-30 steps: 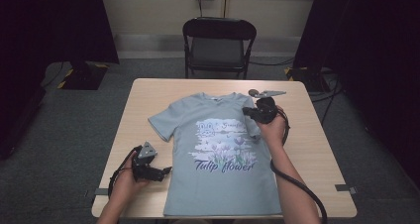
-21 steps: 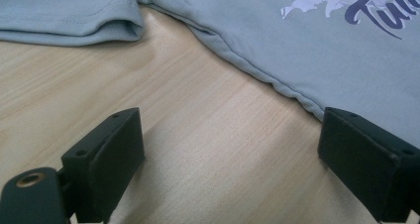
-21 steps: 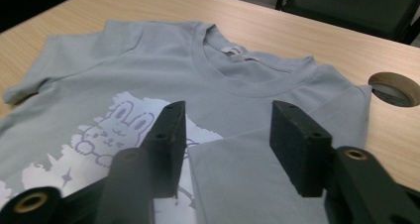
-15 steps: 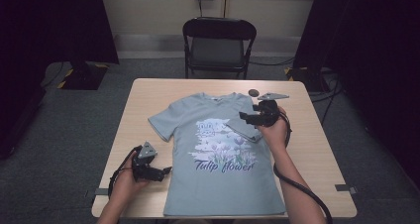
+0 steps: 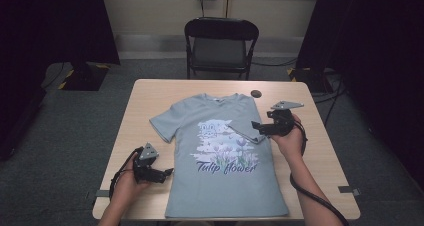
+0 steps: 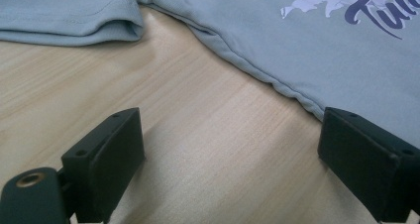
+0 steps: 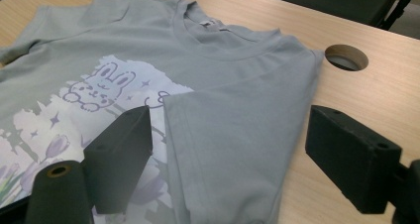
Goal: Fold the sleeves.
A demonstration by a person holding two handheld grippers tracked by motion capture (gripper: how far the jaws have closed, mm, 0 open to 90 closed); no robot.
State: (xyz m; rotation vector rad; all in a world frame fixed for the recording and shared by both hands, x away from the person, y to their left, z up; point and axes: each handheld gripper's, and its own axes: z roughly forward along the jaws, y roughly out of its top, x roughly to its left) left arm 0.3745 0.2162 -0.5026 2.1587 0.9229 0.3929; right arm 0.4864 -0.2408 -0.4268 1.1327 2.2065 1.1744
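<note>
A wooden table stands in a dim room with a black folding chair behind it. A pale blue T-shirt lies flat on the table, print side up, and its one sleeve is folded inward over the chest. The right gripper hovers just above this folded sleeve; its jaws have just been opening and they hold nothing. The left gripper rests near the lower side edge of the shirt, with jaws wide apart and bare wood between them.
</note>
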